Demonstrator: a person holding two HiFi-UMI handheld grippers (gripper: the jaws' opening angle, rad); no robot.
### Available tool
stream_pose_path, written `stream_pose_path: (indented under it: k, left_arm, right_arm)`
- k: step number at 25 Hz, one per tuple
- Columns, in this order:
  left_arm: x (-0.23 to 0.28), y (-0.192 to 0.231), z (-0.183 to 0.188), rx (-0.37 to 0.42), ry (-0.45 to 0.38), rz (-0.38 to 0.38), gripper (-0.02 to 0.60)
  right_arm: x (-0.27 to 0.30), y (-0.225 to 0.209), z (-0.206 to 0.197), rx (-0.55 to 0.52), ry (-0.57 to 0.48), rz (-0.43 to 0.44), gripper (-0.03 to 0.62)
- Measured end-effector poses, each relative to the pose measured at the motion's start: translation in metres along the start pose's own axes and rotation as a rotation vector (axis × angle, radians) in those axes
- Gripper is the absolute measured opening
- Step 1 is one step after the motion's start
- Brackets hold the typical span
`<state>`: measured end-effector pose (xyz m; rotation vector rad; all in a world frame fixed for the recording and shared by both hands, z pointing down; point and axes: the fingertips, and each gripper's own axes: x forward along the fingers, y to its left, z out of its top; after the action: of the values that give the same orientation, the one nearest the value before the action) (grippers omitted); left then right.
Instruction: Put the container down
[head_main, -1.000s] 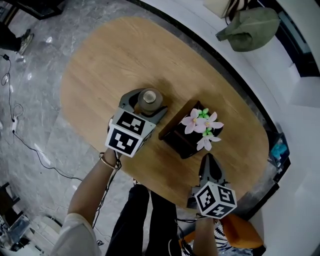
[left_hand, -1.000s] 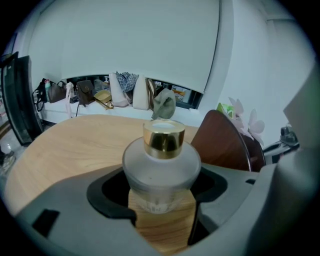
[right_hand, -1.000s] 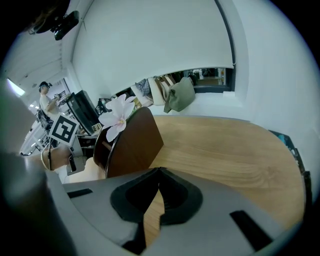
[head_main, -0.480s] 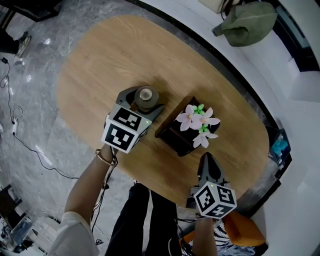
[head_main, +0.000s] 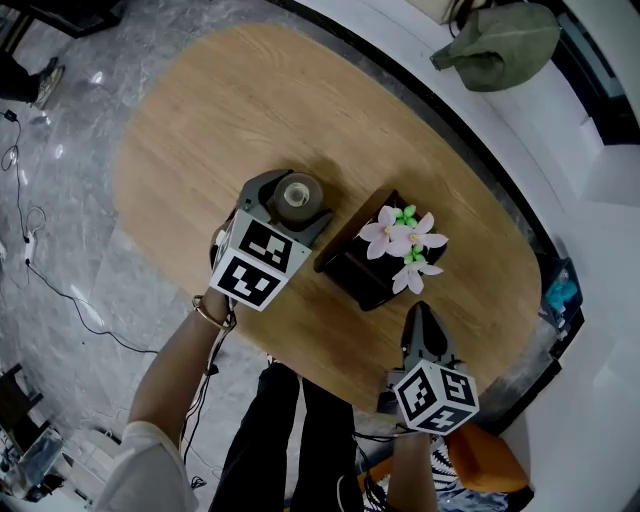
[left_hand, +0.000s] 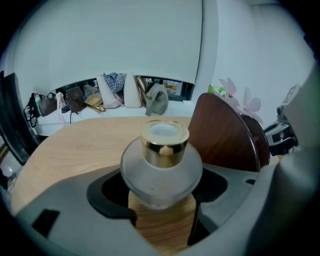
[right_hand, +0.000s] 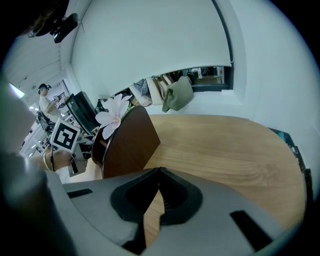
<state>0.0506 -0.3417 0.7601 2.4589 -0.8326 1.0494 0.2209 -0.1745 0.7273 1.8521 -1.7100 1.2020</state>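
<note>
Between the jaws of the left claw (left_hand: 160, 200), gripped, sits the frosted container (left_hand: 161, 167) (gold cap up).

One oval wooden table (head_main: 215, 110). One frosted container (left_hand: 161, 172), with one gold cap (left_hand: 164, 146). One dark brown planter (head_main: 350, 272) holding three pale pink flowers (head_main: 405, 240). Two grippers: left gripper (head_main: 293, 203), right gripper (head_main: 422, 318). Two black-and-white marker cubes (head_main: 255, 265), one per gripper. One person, one bracelet (head_main: 212, 315) on left wrist. One olive green bag (head_main: 495, 45) on white ledge. Other bags (left_hand: 107, 91) in row beside it, too crowded and small to count.
</note>
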Motion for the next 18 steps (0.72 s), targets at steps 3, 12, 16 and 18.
stream_pose_path:
  k: [3,12,16,18]
  left_arm:
    - [-0.0006,0.0004,-0.0021,0.002,-0.005,0.009,0.337]
    - [-0.0008,-0.0009,-0.0026,0.048,-0.017,0.020,0.337]
    - [-0.0007,-0.0008,-0.0022,0.049,-0.034,0.023,0.337]
    - [-0.0007,-0.0008,-0.0016,0.047,-0.047,0.024,0.337]
  right_arm:
    - [0.0000,0.0004,-0.0010,0.001,0.003,0.001,0.023]
    - [0.0015,0.0003,-0.0045,0.004,0.008,0.000,0.023]
    - [0.0016,0.0005,-0.0051,0.006,0.008,0.000,0.023]
    - [0.0016,0.0003,-0.0048,0.005,0.008,-0.001,0.023]
